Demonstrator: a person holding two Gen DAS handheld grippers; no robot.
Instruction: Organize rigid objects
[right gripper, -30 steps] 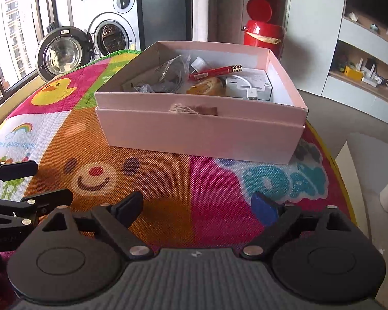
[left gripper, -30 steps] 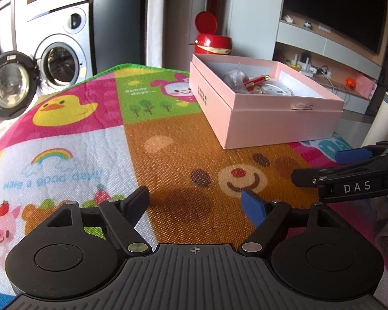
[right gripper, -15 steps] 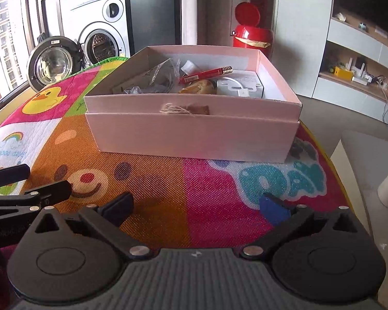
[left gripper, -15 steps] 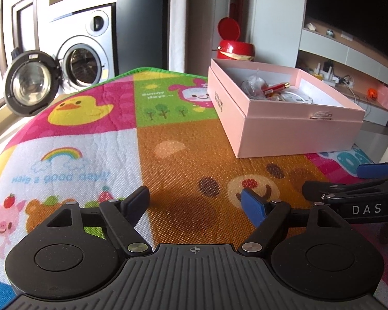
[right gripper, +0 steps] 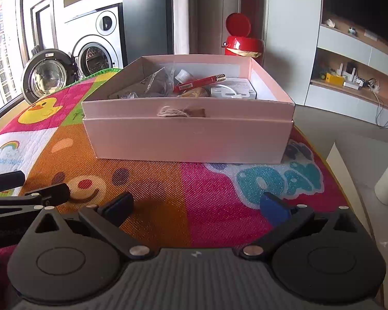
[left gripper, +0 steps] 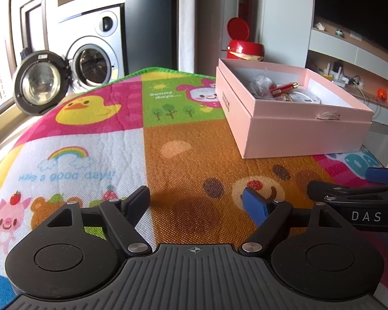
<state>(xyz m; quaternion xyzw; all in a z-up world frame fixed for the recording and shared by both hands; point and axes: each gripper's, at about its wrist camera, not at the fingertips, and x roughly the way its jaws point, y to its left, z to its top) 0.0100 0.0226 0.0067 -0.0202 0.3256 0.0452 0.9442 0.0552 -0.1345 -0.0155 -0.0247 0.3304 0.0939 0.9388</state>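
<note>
While both my left tongs point(left gripper: 196, 201) and right tongs point(right gripper: 198, 206) hover spread and empty over the play mat point(right gripper: 168, 180), the pink box point(right gripper: 188, 139) sits ahead, holding a red pen point(right gripper: 199, 83).

both left gripper point(left gripper: 196, 201) and right gripper point(right gripper: 198, 206) gape, empty, side by side

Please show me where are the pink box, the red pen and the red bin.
pink box point(right gripper: 188, 139): right wrist view, front wall.
red pen point(right gripper: 198, 83): right wrist view, middle of barrel.
red bin point(right gripper: 241, 45): right wrist view, upper body.
</note>
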